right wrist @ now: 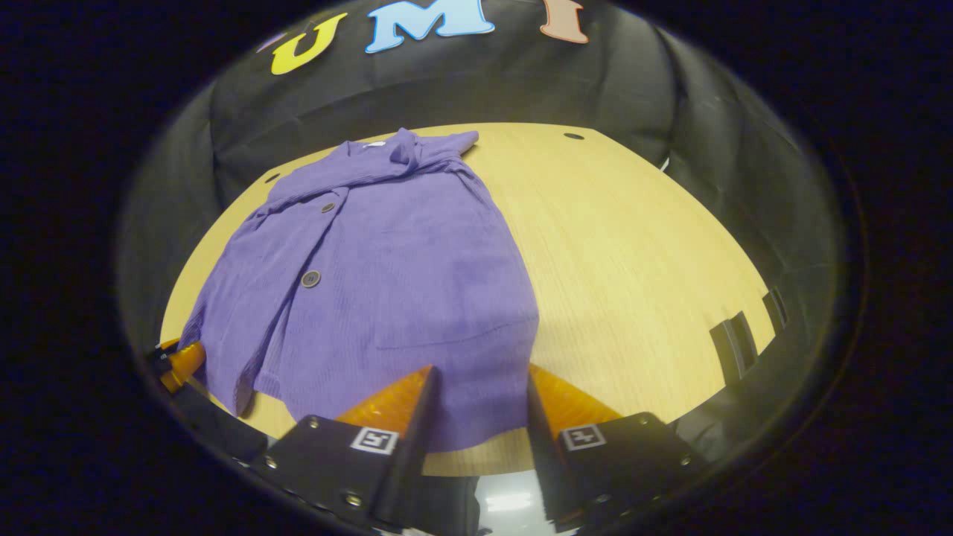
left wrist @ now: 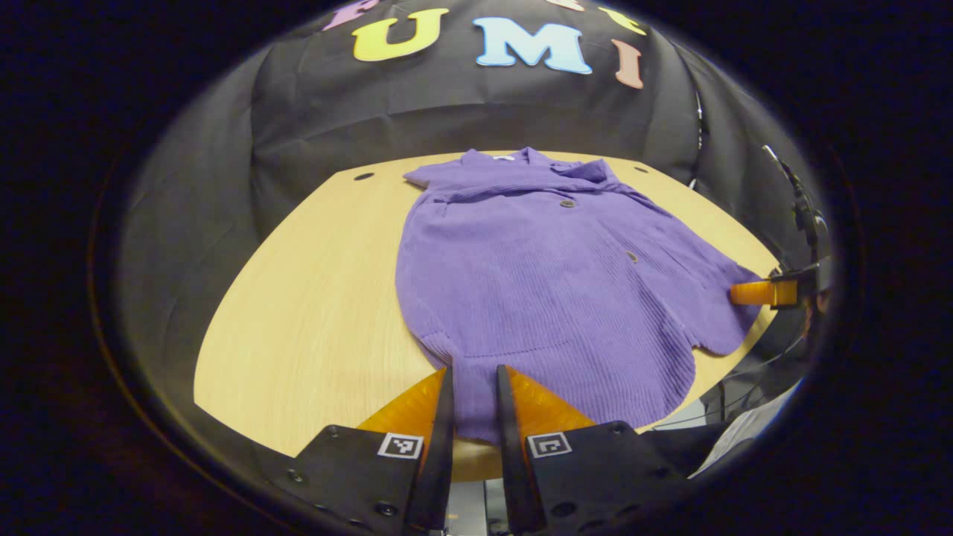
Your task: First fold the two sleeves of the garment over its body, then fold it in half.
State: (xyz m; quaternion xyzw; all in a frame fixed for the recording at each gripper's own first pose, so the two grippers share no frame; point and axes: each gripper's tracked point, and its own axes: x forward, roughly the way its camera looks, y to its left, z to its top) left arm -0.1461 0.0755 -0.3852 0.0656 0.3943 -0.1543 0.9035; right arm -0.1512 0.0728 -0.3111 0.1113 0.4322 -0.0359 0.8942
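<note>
the shirt [left wrist: 536, 283] lies flat on the bench [left wrist: 313, 313], collar toward the booth wall and hem toward you, reaching the near edge. both sleeves look already tucked over the body, so your next job, as i read it, is the half fold.

your left claw [left wrist: 474, 406] sits at the hem with its fingers close together and purple cloth showing in the narrow gap. they look close to pinching the hem, but you cannot tell from here whether both pads truly press on it. your right claw [right wrist: 476, 406] is spread wider at the hem's other part, cloth lying between the fingers and not gripped.

what could go wrong:
- if the left grip is only a brush on the top layer, the hem will slip out as you lift, or you will raise one layer and leave the other on the bench.
- if one claw lifts before the other has hold, the hem goes up skewed and the fold lands crooked.
- the front placket with its buttons [right wrist: 310, 278] lies loosely rumpled; a quick pull could drag the tucked sleeves back out.
- the hem sits at the bench edge, so any tug toward you may pull the shirt off.
</note>
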